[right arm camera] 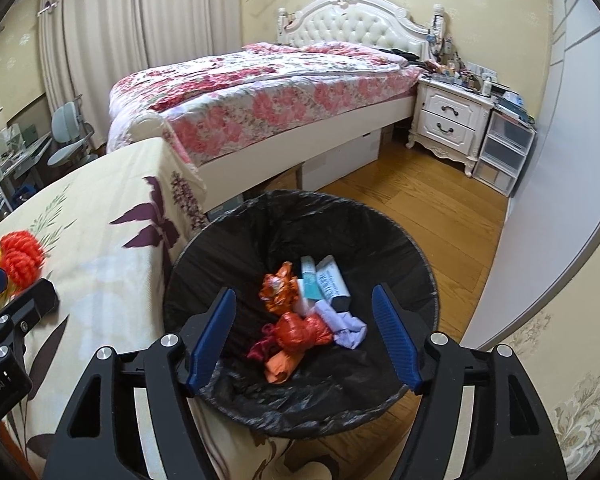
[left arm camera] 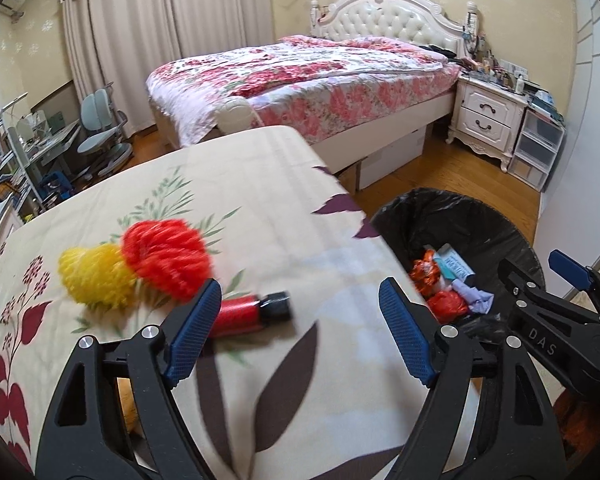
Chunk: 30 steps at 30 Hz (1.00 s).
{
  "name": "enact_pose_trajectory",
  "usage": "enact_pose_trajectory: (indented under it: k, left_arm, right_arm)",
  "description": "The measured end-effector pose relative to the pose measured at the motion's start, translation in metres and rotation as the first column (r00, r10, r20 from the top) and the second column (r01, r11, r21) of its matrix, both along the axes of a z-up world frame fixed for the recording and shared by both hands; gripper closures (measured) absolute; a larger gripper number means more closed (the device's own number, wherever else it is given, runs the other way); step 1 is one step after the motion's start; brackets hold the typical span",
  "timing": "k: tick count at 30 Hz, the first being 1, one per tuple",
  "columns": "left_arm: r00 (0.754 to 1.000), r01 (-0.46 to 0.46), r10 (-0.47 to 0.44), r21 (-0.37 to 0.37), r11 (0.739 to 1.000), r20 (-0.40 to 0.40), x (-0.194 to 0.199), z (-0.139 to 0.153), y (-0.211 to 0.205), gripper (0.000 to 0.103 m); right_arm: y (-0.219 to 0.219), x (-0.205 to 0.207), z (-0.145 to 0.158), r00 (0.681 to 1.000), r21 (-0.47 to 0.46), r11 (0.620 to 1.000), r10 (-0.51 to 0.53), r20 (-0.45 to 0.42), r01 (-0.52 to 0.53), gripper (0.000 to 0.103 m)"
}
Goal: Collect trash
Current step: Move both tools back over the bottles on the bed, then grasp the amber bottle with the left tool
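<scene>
Left wrist view first: my left fingers (left arm camera: pixel 300 330) stand wide apart with nothing between them, hovering over the counter (left arm camera: pixel 260 184) with its floral cloth. A red tube with a black cap (left arm camera: pixel 252 314) lies flat on the cloth just beyond my left fingertip, its long axis running across the picture, cap pointing right toward the bin. Behind it a red foam net (left arm camera: pixel 166 256) and a yellow foam net (left arm camera: pixel 94 276) lie touching each other. Right wrist view: my right fingers (right arm camera: pixel 304 336) are spread open and empty over the black-lined trash bin (right arm camera: pixel 236 240), which stands on the floor beside the counter. Crumpled orange and red wrappers (right arm camera: pixel 300 330), lilac paper and small packets lie at its bottom.
</scene>
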State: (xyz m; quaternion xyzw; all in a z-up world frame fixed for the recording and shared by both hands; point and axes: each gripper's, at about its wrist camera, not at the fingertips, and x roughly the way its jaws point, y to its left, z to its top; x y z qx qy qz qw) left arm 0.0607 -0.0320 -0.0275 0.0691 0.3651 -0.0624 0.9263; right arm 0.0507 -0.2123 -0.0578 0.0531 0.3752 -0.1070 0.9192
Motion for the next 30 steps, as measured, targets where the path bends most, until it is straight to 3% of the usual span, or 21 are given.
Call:
enact_pose_trajectory:
  k: [21, 24, 26, 30]
  left_arm:
    - [0.98, -0.184, 0.184, 0.01, 0.983, -0.078, -0.038, -0.018, 0.113, 0.026]
    - [0.979, -0.177, 0.176, -0.004, 0.984, -0.105, -0.038, -0.022, 0.118, 0.037]
    - [0.979, -0.167, 0.166, 0.001, 0.986, -0.121, -0.036, -0.025, 0.118, 0.052]
    - [0.983, -0.14, 0.139, 0.001, 0.99, -0.116, -0.036, -0.026, 0.117, 0.064]
  right_arm:
    - [0.09, -0.006, 0.007, 0.974, -0.007, 0.974, 0.225, 0.001, -0.225, 0.034]
    - [0.096, -0.005, 0.007, 0.971, -0.006, 0.971, 0.24, -0.001, -0.24, 0.034]
    - [0.1, -0.003, 0.008, 0.969, -0.007, 0.969, 0.249, 0.0, -0.249, 0.034]
    - [0.109, 0.004, 0.012, 0.964, -0.014, 0.964, 0.266, 0.004, -0.266, 0.034]
